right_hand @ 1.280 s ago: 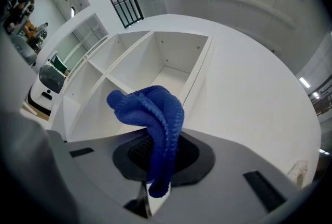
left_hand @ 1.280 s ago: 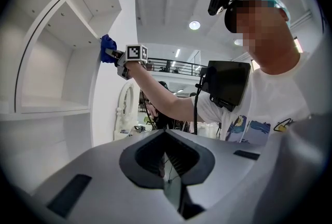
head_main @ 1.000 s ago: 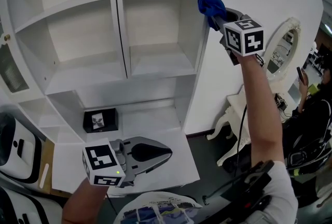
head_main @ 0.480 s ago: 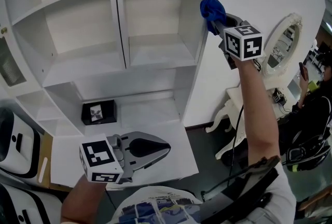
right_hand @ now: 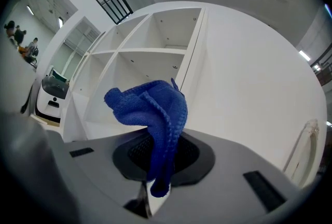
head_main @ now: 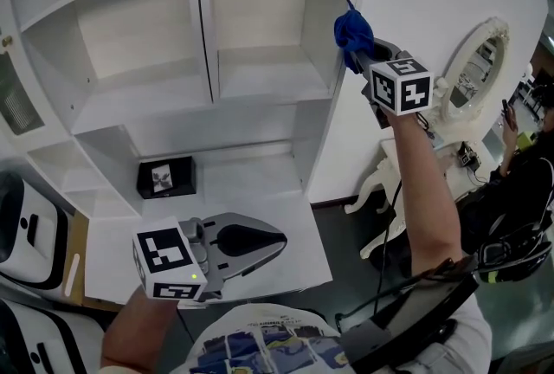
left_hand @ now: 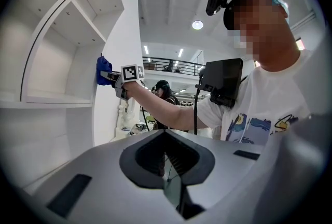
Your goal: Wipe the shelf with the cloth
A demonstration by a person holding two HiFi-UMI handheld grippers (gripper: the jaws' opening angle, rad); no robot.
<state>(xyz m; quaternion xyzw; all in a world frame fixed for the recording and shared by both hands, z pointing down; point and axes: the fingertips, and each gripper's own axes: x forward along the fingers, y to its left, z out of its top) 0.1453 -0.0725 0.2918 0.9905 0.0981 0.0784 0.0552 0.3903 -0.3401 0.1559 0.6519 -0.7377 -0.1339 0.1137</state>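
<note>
Right gripper (head_main: 362, 45): held up high on an outstretched arm, its jaws clamped on the cloth; its marker cube faces the head camera.
Cloth (head_main: 352, 28): blue and bunched, sticking out past the right gripper's tips. In the right gripper view the cloth (right_hand: 154, 110) rises from between the jaws of the right gripper (right_hand: 155, 168) and folds over to the left, with one end hanging down into the gap.
Contact: the left gripper view shows the cloth (left_hand: 103, 70) pressed against the front edge of the shelf unit's (left_hand: 124, 26) right side panel.
Shelf unit (head_main: 260, 99): white, with open compartments; its boards lie to the left of the right gripper, and the nearest compartment just beside the cloth is bare.
Left gripper (head_main: 270, 244): held low, well apart from the right one, pointing right, above the unit's white bottom ledge. In its own view the left gripper (left_hand: 167, 168) has its jaws drawn together with nothing between them.
Black box (head_main: 166, 177): on the bottom ledge, beyond the left gripper and to its left.
Mirror frame (head_main: 474, 69): white and ornate, just right of the right gripper.
</note>
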